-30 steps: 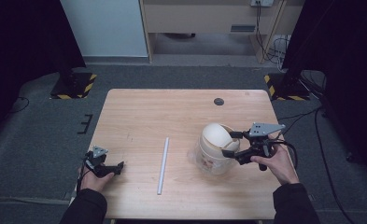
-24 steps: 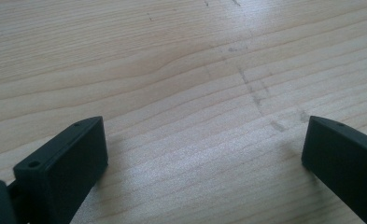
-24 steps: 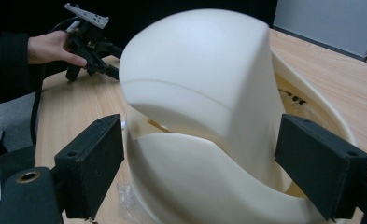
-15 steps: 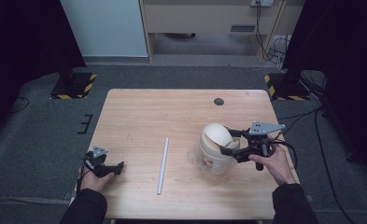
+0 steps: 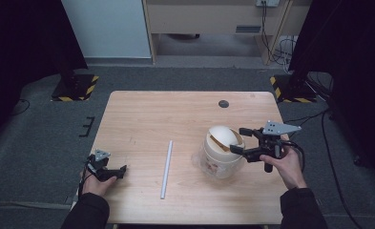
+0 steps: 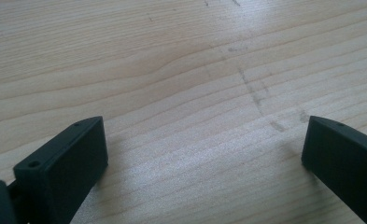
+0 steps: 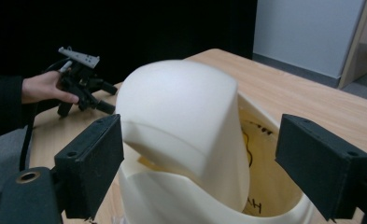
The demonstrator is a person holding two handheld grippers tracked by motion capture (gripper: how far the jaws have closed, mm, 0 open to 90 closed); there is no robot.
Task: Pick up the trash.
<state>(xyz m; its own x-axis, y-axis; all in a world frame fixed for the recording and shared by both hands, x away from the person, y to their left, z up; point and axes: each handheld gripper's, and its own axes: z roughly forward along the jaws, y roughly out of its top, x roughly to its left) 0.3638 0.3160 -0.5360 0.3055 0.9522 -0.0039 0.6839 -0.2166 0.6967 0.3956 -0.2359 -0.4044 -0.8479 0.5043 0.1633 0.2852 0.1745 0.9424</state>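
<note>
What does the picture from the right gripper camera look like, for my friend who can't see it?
A cream tub stands on a wooden table with a rounded cream lid tipped into its mouth, between the open black jaws of the right hand-held gripper. Farther off at the left, a person's hand holds the left hand-held gripper.

Lots you can't quite make out here

In the right gripper view the tub [image 7: 265, 186] runs off the bottom edge, so its base is cut off, and the cream foam piece [image 7: 186, 116] stuffed in it hides most of the inside; the writing on the inner wall is half covered and unreadable. From above, the tub's label is too small to read, and so is the dark round spot [image 5: 223, 103] on the worktop [image 5: 142, 119]. In the left gripper view, the left hand-held gripper [image 6: 204, 154] has both jaws clipped by the frame.
</note>
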